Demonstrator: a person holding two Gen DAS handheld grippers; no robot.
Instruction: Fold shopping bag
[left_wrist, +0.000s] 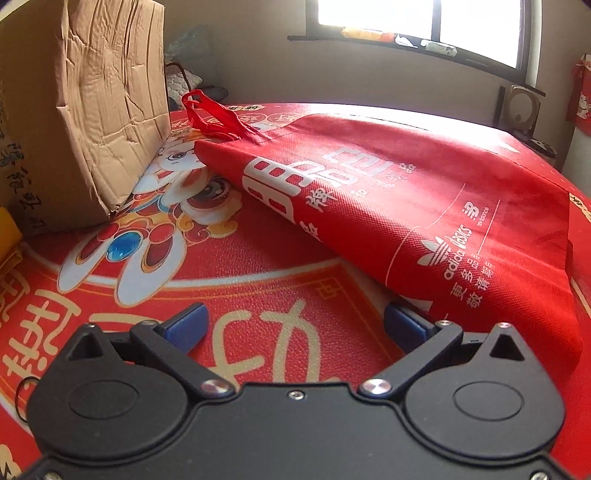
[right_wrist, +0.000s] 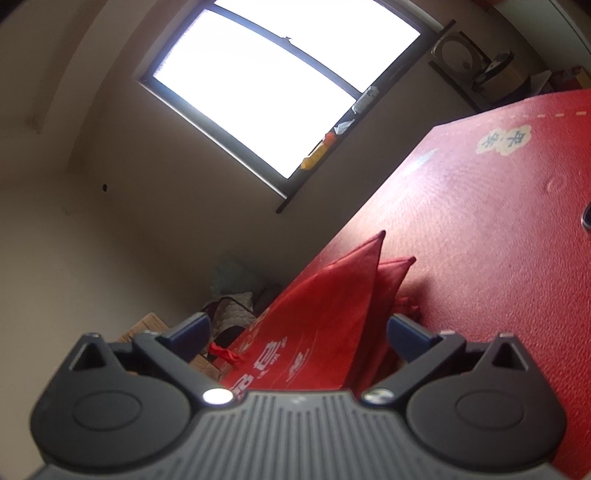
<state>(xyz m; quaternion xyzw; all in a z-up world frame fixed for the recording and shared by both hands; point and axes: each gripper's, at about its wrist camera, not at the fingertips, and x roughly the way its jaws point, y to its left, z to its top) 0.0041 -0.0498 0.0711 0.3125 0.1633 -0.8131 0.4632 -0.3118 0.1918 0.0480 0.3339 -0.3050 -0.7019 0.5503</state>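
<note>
- the bag (left_wrist: 388, 206) lies flat on the red mat (left_wrist: 229, 266), handles (left_wrist: 218, 118) toward the box (left_wrist: 107, 99), its near corner just beside the left gripper (left_wrist: 293, 325).
- the left gripper stands wide with nothing between its fingers; only mat shows in the gap, and the bag's edge sits by the right finger (left_wrist: 402, 325).
- the right gripper (right_wrist: 297, 332) is wide too; the bag (right_wrist: 317, 314) rises between its fingers with two corners poking up, but the pads do not press on it.
- judging from this, the step in hand is taking hold of the bag's near end for a fold; no fold looks made yet.
- to do it well, slide the left gripper sideways onto the corner so both cloth layers go in, then close.
- let the right gripper bite low on the edge, not on the loose tips, or one layer may slip free.
- lift both ends evenly and carry them toward the handles, so the crease runs straight.
- keep away from the box.
</note>
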